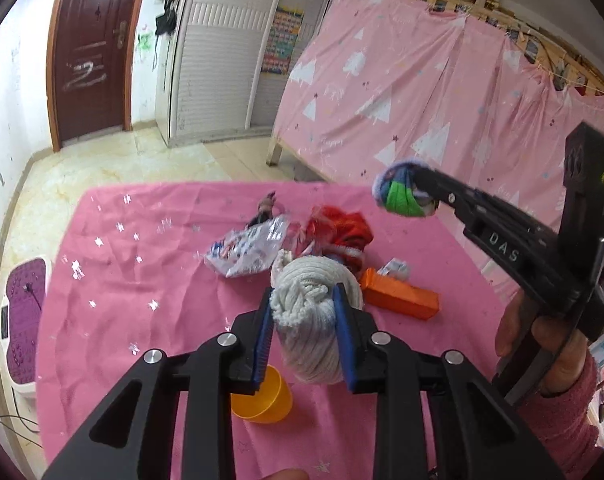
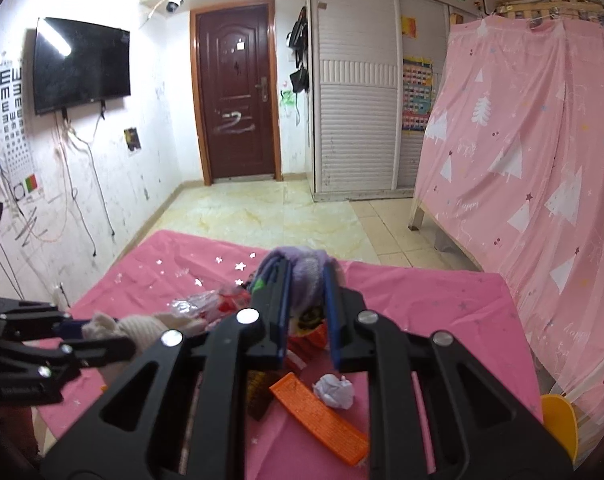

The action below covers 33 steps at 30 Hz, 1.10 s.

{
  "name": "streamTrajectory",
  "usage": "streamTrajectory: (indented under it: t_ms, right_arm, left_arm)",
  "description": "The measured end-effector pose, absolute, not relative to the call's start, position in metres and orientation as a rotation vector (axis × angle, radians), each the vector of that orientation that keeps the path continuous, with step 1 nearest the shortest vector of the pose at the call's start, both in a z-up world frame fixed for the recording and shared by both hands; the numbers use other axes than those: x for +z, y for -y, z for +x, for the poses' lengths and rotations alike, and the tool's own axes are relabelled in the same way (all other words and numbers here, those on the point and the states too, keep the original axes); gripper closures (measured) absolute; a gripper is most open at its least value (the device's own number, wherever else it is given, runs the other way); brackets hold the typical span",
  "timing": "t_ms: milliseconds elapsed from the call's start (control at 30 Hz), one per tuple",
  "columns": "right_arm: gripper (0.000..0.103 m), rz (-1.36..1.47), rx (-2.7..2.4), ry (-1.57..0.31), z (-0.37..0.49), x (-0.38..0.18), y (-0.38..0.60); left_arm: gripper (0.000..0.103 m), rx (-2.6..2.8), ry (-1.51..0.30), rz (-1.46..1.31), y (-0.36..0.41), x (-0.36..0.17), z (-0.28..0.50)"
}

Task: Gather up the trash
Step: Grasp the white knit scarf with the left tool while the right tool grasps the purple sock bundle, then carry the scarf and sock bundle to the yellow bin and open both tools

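Socks [image 1: 313,320] in both tongs [image 1: 303,312]

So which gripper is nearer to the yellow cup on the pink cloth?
Left. The left gripper, shut on a white sock ball, hangs right above the yellow cup. The right gripper, shut on a purple sock ball, is raised farther away, to the right.

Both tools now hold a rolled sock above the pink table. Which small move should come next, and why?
Probably carry the left tool, shut on the white sock roll, down toward the orange cup just below it and release there. The right tool also grips its purple sock roll, both lifted, and no other container shows. Whether the cup is the bin is uncertain.
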State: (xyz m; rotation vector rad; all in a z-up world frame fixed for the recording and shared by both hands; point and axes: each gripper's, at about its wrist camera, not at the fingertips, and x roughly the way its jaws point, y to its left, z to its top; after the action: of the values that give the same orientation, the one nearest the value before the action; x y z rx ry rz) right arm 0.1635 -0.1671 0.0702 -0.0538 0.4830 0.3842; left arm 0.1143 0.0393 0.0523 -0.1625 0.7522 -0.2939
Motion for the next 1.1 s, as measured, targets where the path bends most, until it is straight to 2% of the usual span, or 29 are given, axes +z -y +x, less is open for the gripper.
streamTrajectory:
  t_ms: [433,667,1100]
  right_arm:
    - [0.088,0.056,0.349,-0.445,0.147,0.076,0.224]
    - [0.088,0.103,0.281,-0.422,0.132,0.077,0.276]
    - [0.088,0.148,0.070,-0.419,0.103,0.065,0.394]
  left_arm:
    - [0.081,-0.275,-0.624,-0.124,-0.021,0.112,0.096]
    - [0.081,-0.336,-0.615,-0.088,0.032,0.130,0.104]
    - [0.081,-0.481,-0.659,-0.005,0.156,0.124,0.124]
